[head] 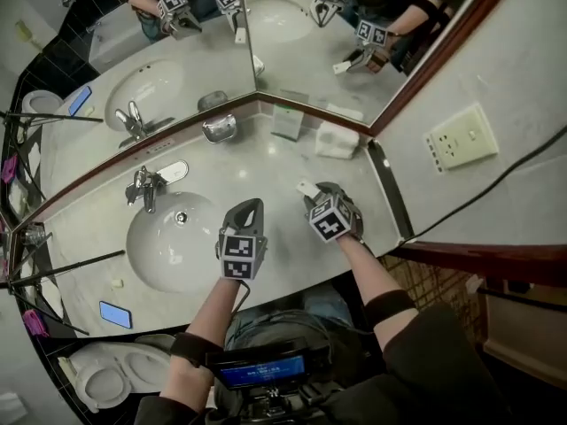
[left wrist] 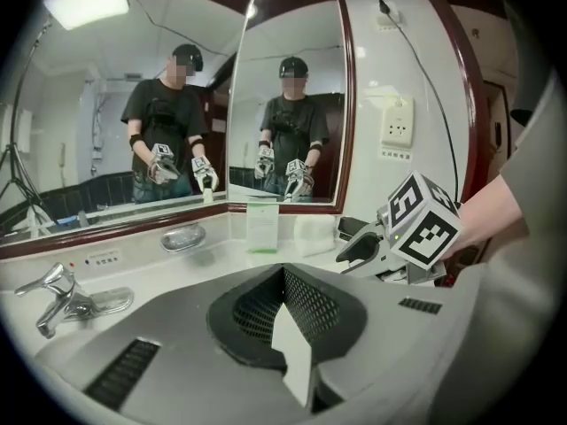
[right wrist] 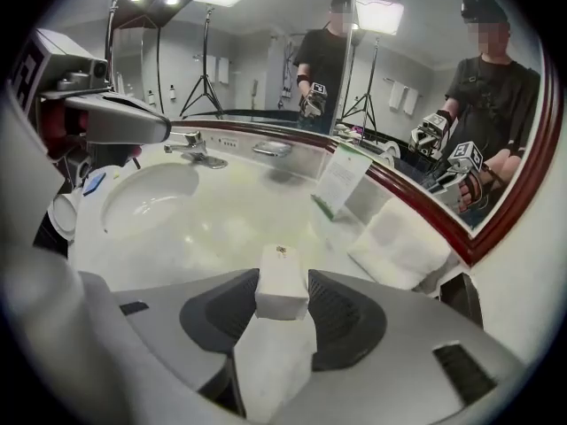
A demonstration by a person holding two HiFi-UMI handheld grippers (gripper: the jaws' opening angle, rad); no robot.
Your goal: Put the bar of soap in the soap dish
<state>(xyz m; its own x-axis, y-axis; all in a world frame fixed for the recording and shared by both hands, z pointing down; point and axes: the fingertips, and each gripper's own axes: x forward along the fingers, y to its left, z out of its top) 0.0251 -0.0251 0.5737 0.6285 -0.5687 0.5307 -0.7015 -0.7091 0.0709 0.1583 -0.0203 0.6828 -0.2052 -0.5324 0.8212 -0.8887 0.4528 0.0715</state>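
Note:
My right gripper [head: 315, 195] is shut on the white bar of soap [right wrist: 283, 282], which stands up between the pads and sticks out past them [head: 307, 189]. It hovers over the counter to the right of the sink. The metal soap dish [head: 219, 128] sits at the back of the counter under the mirror corner, beyond both grippers; it also shows in the left gripper view [left wrist: 183, 236] and the right gripper view [right wrist: 271, 150]. My left gripper [head: 249, 209] is shut with nothing in it [left wrist: 285, 308], beside the basin's right rim.
A sink basin [head: 173, 242] with a chrome faucet [head: 144, 187] lies to the left. A green-edged card [head: 287, 122] and a folded white towel [head: 337, 140] stand near the back right corner. A blue phone [head: 115, 313] lies at the counter's front left.

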